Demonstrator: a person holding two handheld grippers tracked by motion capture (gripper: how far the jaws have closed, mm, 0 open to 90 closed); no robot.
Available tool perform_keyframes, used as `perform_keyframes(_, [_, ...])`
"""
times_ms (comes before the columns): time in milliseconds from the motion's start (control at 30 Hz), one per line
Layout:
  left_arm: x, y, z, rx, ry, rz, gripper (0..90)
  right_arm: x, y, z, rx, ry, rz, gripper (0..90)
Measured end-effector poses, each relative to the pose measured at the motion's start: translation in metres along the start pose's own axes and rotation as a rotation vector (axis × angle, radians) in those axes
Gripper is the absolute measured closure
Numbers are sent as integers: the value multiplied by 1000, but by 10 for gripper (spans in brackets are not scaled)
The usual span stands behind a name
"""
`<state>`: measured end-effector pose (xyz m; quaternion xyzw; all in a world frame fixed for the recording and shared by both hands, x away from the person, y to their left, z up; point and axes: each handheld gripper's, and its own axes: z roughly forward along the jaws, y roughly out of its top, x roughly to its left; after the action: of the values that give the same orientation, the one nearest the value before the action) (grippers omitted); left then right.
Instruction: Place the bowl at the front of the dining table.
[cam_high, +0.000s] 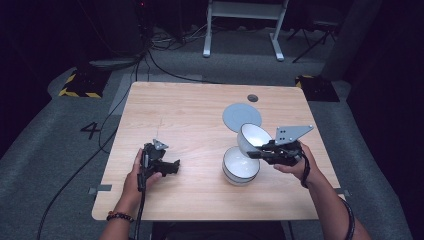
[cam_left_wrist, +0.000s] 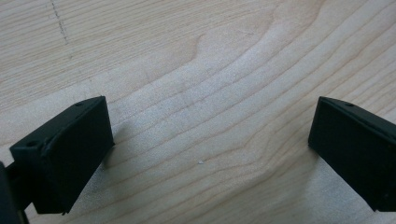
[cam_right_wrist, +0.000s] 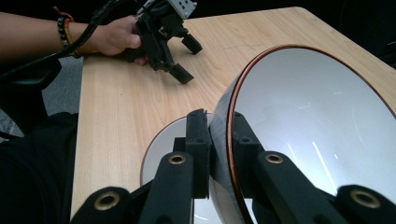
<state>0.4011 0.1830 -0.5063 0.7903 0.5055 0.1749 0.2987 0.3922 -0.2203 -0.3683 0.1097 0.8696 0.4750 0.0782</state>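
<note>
A white bowl (cam_high: 251, 136) with a thin brown rim hangs tilted on its side, and my right gripper (cam_high: 254, 152) is shut on its rim. Just below it a second white bowl (cam_high: 240, 167) stands upright on the wooden table (cam_high: 185, 115). In the right gripper view the two jaws (cam_right_wrist: 219, 127) pinch the wall of the held bowl (cam_right_wrist: 322, 126), with the lower bowl (cam_right_wrist: 161, 151) behind them. My left gripper (cam_high: 172, 168) rests at the table's front left, open. In the left gripper view its jaws (cam_left_wrist: 210, 144) stand wide apart over bare wood.
A flat grey round plate (cam_high: 242, 117) lies behind the bowls, with a small dark grommet (cam_high: 252, 98) near the far edge. The left hand and its gripper (cam_right_wrist: 180, 51) show far off in the right gripper view. A white desk frame (cam_high: 245, 25) stands on the floor beyond.
</note>
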Motion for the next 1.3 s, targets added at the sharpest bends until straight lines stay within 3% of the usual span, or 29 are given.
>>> perform_keyframes(1300, [0,0,0,0,0,0,0,-33,13,8,21,-120,17,814])
